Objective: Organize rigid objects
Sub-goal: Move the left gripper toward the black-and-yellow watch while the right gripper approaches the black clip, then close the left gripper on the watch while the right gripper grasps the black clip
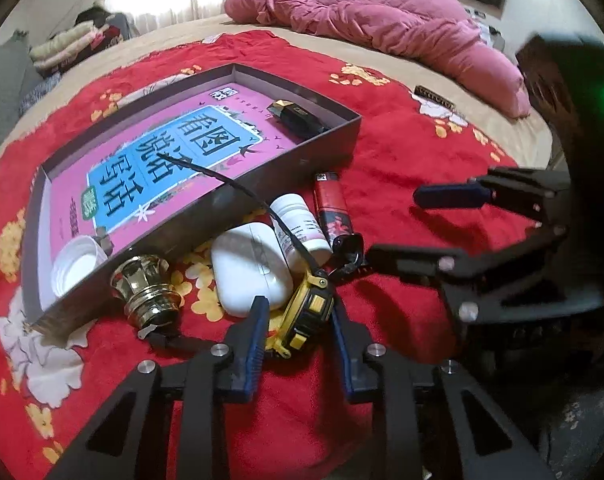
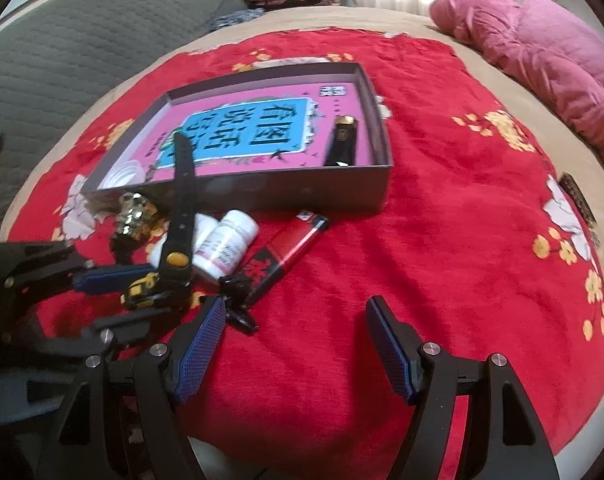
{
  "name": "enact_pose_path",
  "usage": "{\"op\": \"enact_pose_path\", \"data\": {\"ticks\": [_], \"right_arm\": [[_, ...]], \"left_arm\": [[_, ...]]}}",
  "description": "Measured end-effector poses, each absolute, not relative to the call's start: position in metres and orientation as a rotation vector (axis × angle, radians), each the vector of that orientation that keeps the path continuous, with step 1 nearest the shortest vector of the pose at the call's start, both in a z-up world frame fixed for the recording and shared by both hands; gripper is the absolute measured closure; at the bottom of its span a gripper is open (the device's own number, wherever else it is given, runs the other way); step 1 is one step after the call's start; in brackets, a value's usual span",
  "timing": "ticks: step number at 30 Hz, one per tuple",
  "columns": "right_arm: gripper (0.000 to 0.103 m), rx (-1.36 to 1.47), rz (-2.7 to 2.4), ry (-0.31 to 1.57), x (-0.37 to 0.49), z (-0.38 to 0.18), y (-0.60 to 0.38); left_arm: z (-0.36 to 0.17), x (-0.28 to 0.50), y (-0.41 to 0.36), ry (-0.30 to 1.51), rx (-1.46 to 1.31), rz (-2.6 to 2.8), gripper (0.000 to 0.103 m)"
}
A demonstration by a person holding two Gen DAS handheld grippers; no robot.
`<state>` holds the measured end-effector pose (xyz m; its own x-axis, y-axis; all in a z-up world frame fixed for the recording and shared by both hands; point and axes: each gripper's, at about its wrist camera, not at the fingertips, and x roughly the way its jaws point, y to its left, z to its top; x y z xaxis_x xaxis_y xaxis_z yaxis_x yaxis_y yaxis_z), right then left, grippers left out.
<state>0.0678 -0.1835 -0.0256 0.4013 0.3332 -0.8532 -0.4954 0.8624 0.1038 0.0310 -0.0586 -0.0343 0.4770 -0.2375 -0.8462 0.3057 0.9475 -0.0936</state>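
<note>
The box (image 1: pixel 326 136) already held a white lid (image 1: pixel 77 266) and a black case (image 1: pixel 297 118). Just outside its near wall lay the yellow-and-black tape measure (image 1: pixel 302 316), pinched between the left gripper (image 1: pixel 297 322) jaws. The right gripper (image 2: pixel 295 328) jaws stood spread, empty. Bottle, lighter and earbud case still waited.

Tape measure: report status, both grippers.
Left gripper closing around tape measure. Right gripper open, empty. Key ring and earbud case crowd it.
</note>
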Motion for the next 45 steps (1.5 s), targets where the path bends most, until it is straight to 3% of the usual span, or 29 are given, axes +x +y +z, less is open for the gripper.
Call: {"op": "enact_pose_path", "data": {"ticks": [4,15,23,27,29,45], "right_arm": [[0.029,-0.264,0.565,1.007,0.062,-0.027,-0.17],[0.029,-0.501,0.635,0.875,0.046,-0.04,-0.141],[0.057,-0.515,0.674,0.833,0.049,-0.044,-0.137],[0.066,-0.524,0.684,0.821,0.047,-0.045,-0.134],[0.076,-0.51,0.69,0.819,0.046,-0.044,-0.136],[0.08,-0.393,0.717,0.843,0.05,-0.035,-0.15]], "left_arm": [[-0.034,0.031,-0.055,1.022,0.044,-0.346,0.08],[-0.032,0.03,-0.032,1.031,-0.085,-0.345,0.08],[-0.027,0.025,-0.013,1.025,-0.128,-0.306,0.08],[-0.026,0.024,-0.005,1.021,-0.152,-0.289,0.08],[-0.026,0.025,-0.001,1.02,-0.165,-0.281,0.08],[-0.024,0.023,0.006,1.012,-0.182,-0.265,0.081]]}}
